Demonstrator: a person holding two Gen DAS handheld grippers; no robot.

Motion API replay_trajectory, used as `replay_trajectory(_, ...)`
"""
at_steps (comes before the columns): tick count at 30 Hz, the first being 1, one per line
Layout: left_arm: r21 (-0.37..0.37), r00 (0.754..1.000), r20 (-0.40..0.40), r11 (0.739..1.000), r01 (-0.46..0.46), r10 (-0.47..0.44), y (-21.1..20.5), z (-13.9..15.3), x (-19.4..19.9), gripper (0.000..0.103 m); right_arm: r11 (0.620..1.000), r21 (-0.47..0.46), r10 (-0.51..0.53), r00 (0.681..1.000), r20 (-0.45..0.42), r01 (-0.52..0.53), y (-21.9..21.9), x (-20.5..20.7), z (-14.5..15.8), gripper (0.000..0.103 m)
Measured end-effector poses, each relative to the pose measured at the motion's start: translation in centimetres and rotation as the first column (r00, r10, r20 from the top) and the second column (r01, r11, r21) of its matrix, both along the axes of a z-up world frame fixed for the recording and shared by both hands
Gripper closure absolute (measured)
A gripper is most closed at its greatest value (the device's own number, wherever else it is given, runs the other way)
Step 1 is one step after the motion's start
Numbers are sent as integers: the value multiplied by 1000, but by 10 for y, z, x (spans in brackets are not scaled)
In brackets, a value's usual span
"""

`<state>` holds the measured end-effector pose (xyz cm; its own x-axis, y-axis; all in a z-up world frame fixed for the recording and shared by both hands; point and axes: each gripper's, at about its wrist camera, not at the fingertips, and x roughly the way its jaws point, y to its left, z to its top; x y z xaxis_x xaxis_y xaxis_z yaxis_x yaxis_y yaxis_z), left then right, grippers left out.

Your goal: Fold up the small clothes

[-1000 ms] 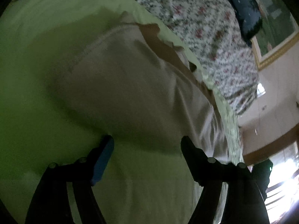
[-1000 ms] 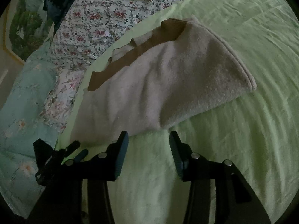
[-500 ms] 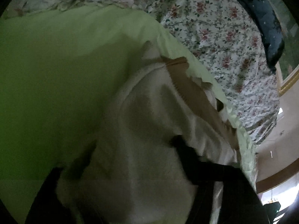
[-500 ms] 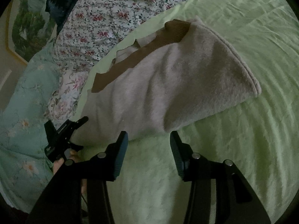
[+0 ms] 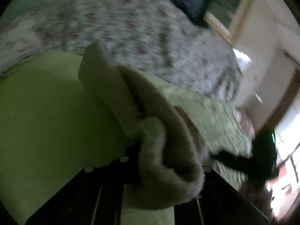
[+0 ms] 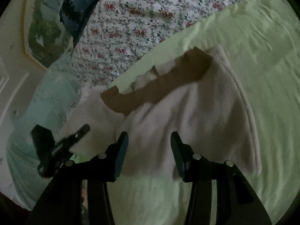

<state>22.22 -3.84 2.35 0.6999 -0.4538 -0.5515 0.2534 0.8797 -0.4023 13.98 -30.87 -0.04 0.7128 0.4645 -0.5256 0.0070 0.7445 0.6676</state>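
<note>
A small beige fleece garment (image 6: pixel 187 112) with a brown lining (image 6: pixel 159 86) lies on the light green sheet (image 6: pixel 262 75). In the left wrist view my left gripper (image 5: pixel 168 161) is shut on a bunched edge of the garment (image 5: pixel 116 93) and holds it lifted off the sheet; the fingertips are buried in the cloth. My right gripper (image 6: pixel 149 150) is open, its two fingers over the garment's near edge with cloth between them. The left gripper also shows in the right wrist view (image 6: pixel 61 144) at the garment's left end.
A floral quilt (image 6: pixel 131 24) and a dark blue pillow (image 6: pixel 80 13) lie beyond the garment. A pale teal cover (image 6: pixel 43 97) hangs at the left. A framed picture (image 6: pixel 41 28) is on the wall. The right gripper shows in the left wrist view (image 5: pixel 262 159).
My left gripper has closed on the garment's edge and lifted it, swinging the view toward the quilt. My right gripper has moved forward over the garment's near edge, staying open.
</note>
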Motion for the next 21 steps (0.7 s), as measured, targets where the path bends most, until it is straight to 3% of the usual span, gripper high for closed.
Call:
replay_trajectory(4,44,993,-49,993,105,-103,-47,-29,11,95,993,99,70,998,-3,-70,-8,34,1,49)
replay_trajectory(6,44,989,-82,991,127,-123,-55,-43,15,95,989,114,95,995,-42,-90,-4,54,-5,32)
replay_trajectory(7,45,987,-93,990,132,-128,-59,-47,16,95,982,132,142,988,-64,-133,3,69,-11,29)
replay_trajectory(10,56,988,-89,990,130,-124,-62,-51,12,95,975,127,195,972,-127,-179,23,97,-26,28)
replay_trajectory(13,80,989,-84,989,125,-118,-64,-48,14,95,966,135,239,964,-121,-222,39,120,-30,28)
replay_trajectory(14,95,990,-83,988,122,-114,-67,-48,14,95,967,133,234,966,-111,-219,44,128,-30,32)
replay_trajectory(16,135,991,-74,984,116,-107,-73,-45,11,95,969,129,227,968,-111,-213,49,144,-31,51)
replay_trajectory(18,167,993,-59,979,114,-106,-76,-37,8,95,971,124,222,966,-134,-206,52,159,-34,77)
replay_trajectory(21,177,992,-21,976,127,-125,-88,-19,8,95,973,64,228,968,-108,-222,50,165,-15,84)
